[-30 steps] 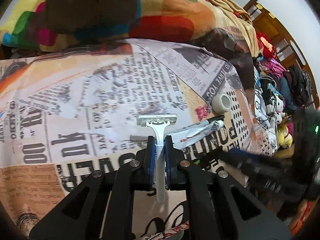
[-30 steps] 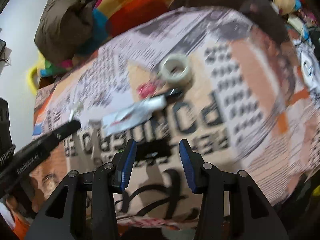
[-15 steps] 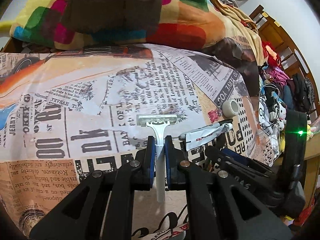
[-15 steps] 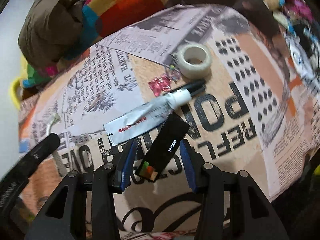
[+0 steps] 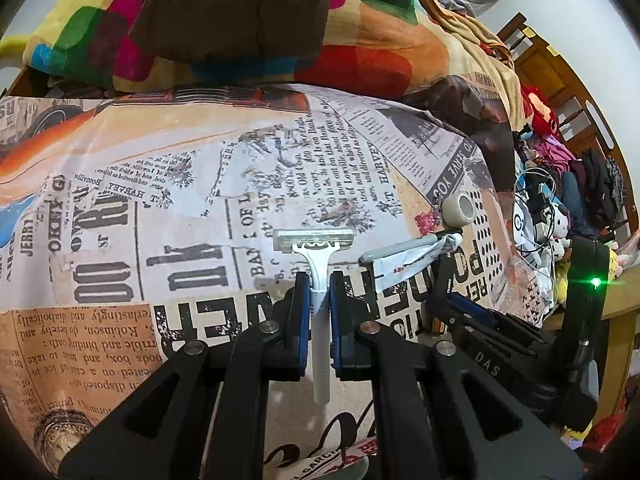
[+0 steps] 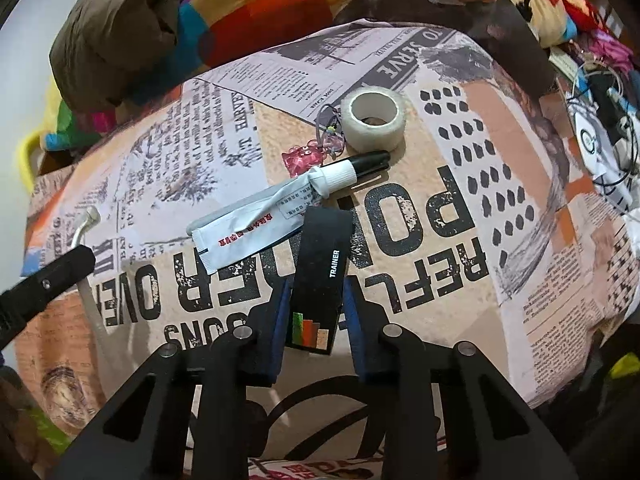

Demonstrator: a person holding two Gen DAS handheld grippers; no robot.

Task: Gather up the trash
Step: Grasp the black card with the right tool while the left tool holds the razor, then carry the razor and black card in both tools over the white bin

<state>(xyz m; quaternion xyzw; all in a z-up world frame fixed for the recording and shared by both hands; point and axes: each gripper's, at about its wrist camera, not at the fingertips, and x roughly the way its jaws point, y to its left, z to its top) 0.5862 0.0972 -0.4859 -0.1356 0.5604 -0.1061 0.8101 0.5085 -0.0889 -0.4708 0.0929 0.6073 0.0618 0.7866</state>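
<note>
Right wrist view now shows the right gripper (image 6: 315,312) lowered around a flat black box (image 6: 320,276) marked TRAINER; a second ago its blue pads framed only blurred bedspread, and half a second ago the box had just come between them. The pads sit close on both long sides of the box, but I cannot tell whether they are pressing it yet. The box lies on the newspaper-print bedspread (image 6: 460,208), its far end touching a squeezed white tube (image 6: 260,228), with a black marker (image 6: 368,162) and a roll of tape (image 6: 374,120) beyond.

The left gripper (image 5: 319,292) stays clamped on the handle of a white razor (image 5: 316,256), head forward, lifted above the bed, unchanged over the second.

So one piece of trash is secured and a second looks lined up for pickup; tube and marker remain.
</note>
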